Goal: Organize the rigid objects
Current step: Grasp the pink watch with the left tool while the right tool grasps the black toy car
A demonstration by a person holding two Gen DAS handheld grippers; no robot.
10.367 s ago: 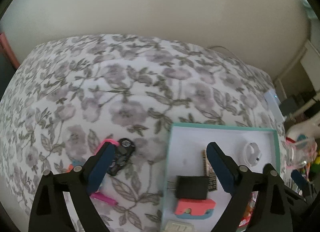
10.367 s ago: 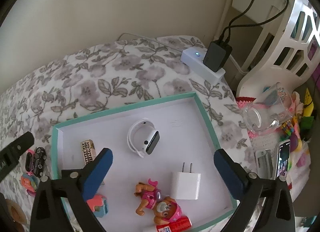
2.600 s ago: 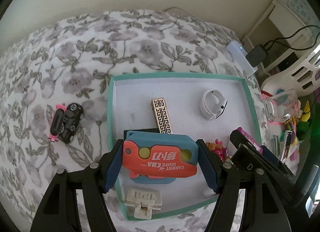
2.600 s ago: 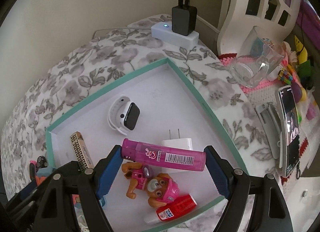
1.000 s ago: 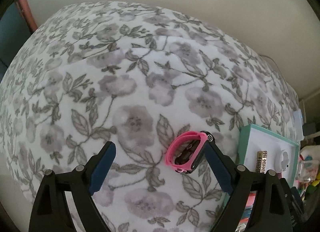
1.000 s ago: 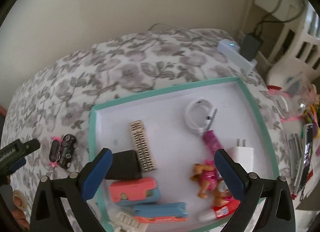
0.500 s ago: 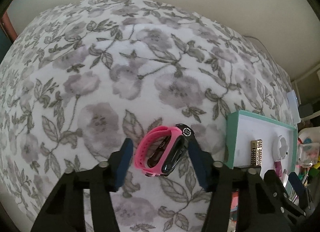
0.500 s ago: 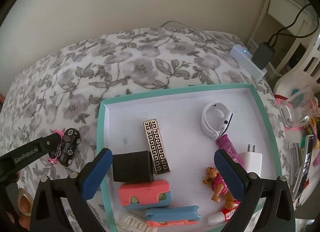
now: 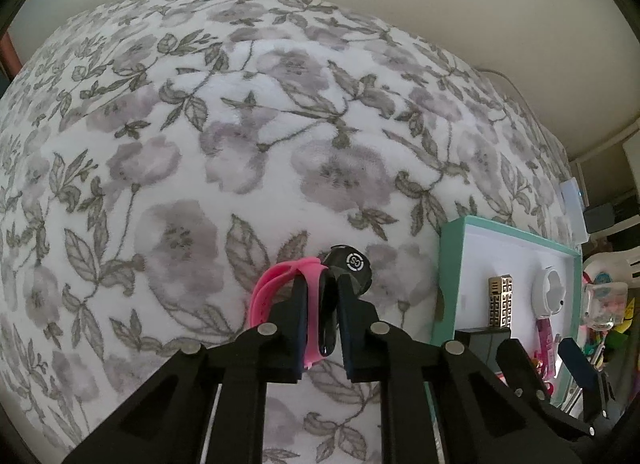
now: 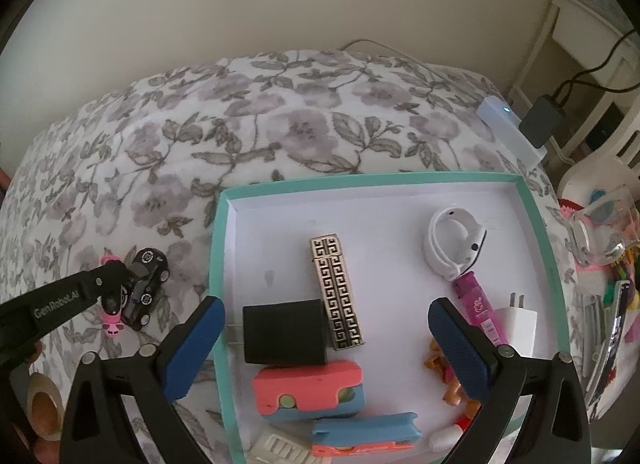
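Observation:
On the floral bedspread, my left gripper (image 9: 318, 304) is shut on a pink fitness band (image 9: 272, 292) with a black face. A black toy car (image 9: 348, 264) lies touching it on the far side. In the right wrist view the left gripper (image 10: 110, 284) holds the pink band (image 10: 110, 322) beside the toy car (image 10: 144, 284), left of the teal-rimmed tray (image 10: 219, 248). My right gripper (image 10: 324, 306) hangs open over the tray's near half, holding nothing. Below it lie a gold patterned lighter (image 10: 336, 292), a black charger (image 10: 284, 330) and a coral-and-blue knife toy (image 10: 308, 388).
The tray also holds a white smartwatch (image 10: 452, 248), a pink tube (image 10: 480, 312), a white charger (image 10: 516, 328) and a toy pup (image 10: 448, 376). A power strip (image 10: 512, 132), a glass cup (image 10: 604, 224) and a phone (image 10: 612, 336) sit at the right. A tape roll (image 10: 42, 404) lies near left.
My left gripper came in over the pink band and its jaws closed from wide open onto it. The right gripper stayed open and drifted slightly over the tray.

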